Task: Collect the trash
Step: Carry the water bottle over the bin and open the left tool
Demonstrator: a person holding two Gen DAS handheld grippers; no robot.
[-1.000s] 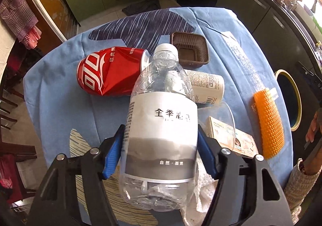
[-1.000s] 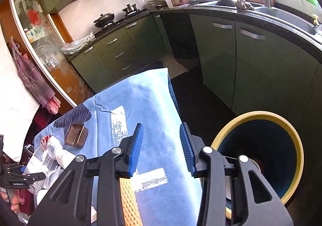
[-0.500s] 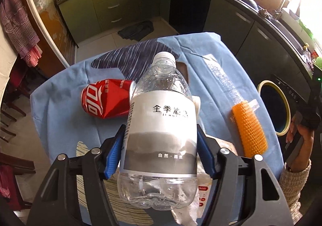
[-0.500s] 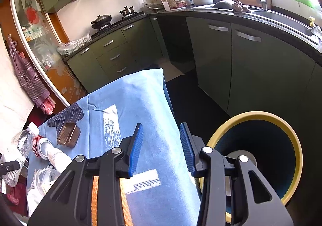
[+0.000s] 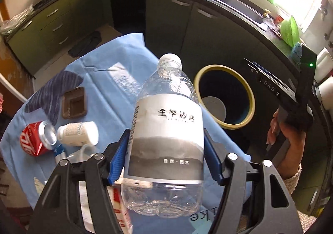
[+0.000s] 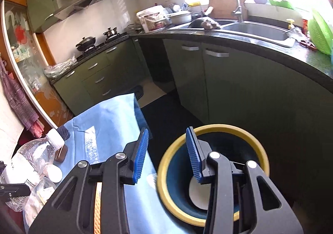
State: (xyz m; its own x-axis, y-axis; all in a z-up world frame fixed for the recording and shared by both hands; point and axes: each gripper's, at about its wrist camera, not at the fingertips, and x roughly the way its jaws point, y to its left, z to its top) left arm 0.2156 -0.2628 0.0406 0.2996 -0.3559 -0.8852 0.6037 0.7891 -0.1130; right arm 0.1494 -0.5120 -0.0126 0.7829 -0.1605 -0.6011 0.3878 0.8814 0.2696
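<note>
My left gripper (image 5: 166,161) is shut on a clear empty plastic water bottle (image 5: 166,129) with a grey-white label, held upright in the air above the table's right edge. It also shows at the left of the right wrist view (image 6: 35,157). A yellow-rimmed dark blue trash bin (image 5: 224,96) stands on the floor just beyond the bottle, with a white disc inside. My right gripper (image 6: 167,152) is open and empty, above the table edge and the bin (image 6: 212,173).
On the blue tablecloth (image 5: 108,79) lie a crushed red can (image 5: 35,140), a white cup on its side (image 5: 79,134), a brown plastic tray (image 5: 73,105) and paper scraps. An orange ribbed item (image 6: 96,207) lies under my right gripper. Dark green cabinets (image 6: 239,92) and a counter surround the bin.
My left gripper has lifted the bottle off the table and swung it right, toward the bin. My right gripper has drifted right, over the bin's edge.
</note>
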